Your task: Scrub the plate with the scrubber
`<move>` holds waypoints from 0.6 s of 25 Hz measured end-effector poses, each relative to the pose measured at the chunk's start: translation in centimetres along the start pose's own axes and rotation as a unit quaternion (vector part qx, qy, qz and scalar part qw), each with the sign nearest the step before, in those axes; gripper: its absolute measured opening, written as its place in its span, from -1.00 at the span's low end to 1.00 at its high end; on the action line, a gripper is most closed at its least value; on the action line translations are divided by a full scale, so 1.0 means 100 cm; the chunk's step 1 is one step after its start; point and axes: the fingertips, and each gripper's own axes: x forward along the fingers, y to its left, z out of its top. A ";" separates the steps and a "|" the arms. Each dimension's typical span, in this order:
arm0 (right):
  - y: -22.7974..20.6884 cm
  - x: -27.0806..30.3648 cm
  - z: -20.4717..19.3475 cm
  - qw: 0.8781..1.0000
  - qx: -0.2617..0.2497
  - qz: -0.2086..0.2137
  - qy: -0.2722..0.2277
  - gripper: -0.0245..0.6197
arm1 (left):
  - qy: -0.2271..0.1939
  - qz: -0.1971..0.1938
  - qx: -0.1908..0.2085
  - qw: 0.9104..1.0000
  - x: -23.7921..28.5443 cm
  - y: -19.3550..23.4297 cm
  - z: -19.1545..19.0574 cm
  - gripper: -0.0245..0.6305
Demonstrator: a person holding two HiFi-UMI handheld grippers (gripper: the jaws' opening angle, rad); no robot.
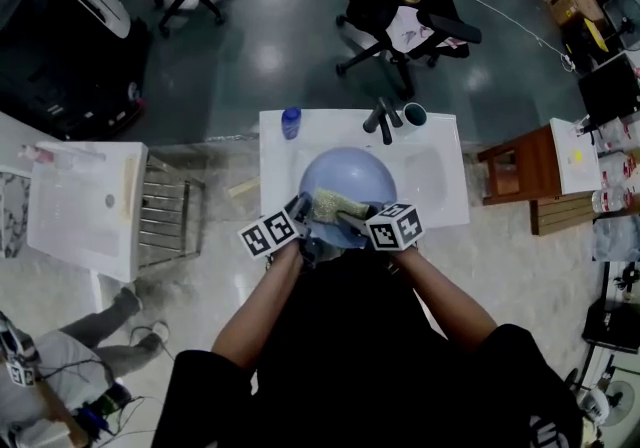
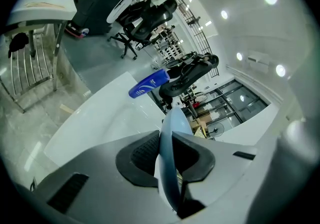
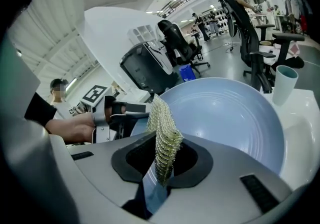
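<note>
Forearms [image 1: 262,304] meet over a white sink [image 1: 445,191], each hand with a gripper.
Left gripper [image 1: 298,218] is clamped on the near rim of the blue plate [image 1: 345,174], which sits over the basin. At the plate's near edge is the yellow-green scrubber [image 1: 336,204], pinched tight in the right gripper [image 1: 348,220]. Behind stand a blue bottle [image 1: 291,122], dark tap [image 1: 382,118] and cup [image 1: 415,115].

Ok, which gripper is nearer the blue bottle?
Left. The left gripper, gripping the plate, sits straight out from the blue bottle; the right gripper, holding the scrubber, is further right.
</note>
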 end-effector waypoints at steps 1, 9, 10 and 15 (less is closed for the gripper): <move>0.002 0.000 0.000 1.000 -0.002 0.006 -0.001 -0.74 | 0.000 0.002 0.003 1.000 -0.003 0.004 0.000 -0.78; -0.007 0.014 0.008 0.998 0.016 0.031 0.049 -0.74 | 0.003 0.017 0.034 0.999 -0.016 0.018 -0.007 -0.81; -0.007 0.018 0.012 0.998 0.010 0.031 0.054 -0.74 | 0.004 0.018 0.036 0.999 -0.017 0.019 -0.008 -0.81; -0.012 0.037 0.012 0.995 -0.018 0.015 0.100 -0.74 | 0.011 0.022 0.048 0.999 -0.021 0.023 -0.012 -0.81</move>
